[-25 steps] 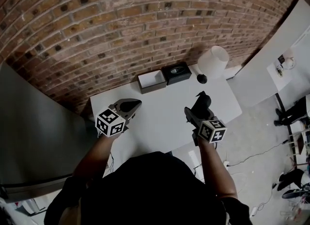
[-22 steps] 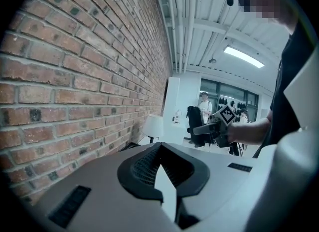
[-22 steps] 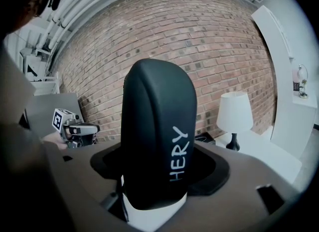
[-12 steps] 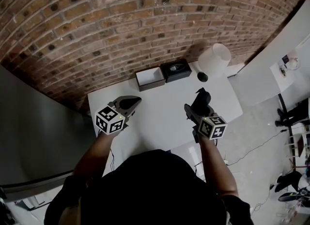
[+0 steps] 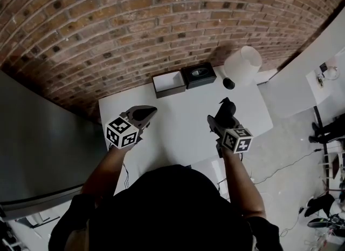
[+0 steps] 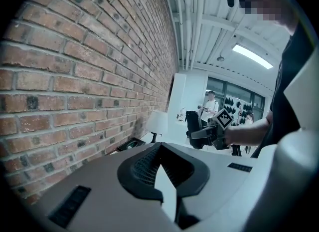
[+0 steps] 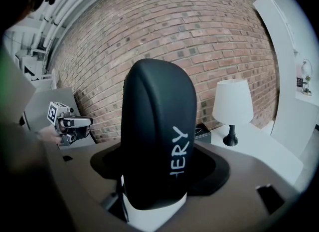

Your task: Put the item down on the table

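Observation:
My right gripper is shut on a black rounded item with white lettering, held upright above the right part of the white table. In the head view the item juts out past the jaws. My left gripper hovers over the table's left part, its jaws drawn together to a point with nothing between them. In the left gripper view, those jaws meet at the tips, and the right gripper with its load shows beyond them.
A brick wall runs along the table's far edge. Against it stand an open box, a black tissue box and a white lamp on a black base. Floor with cables lies to the right of the table.
The right gripper with the black item has moved a little forward over the table and lower. The left gripper has shifted slightly. Neither grip has changed.

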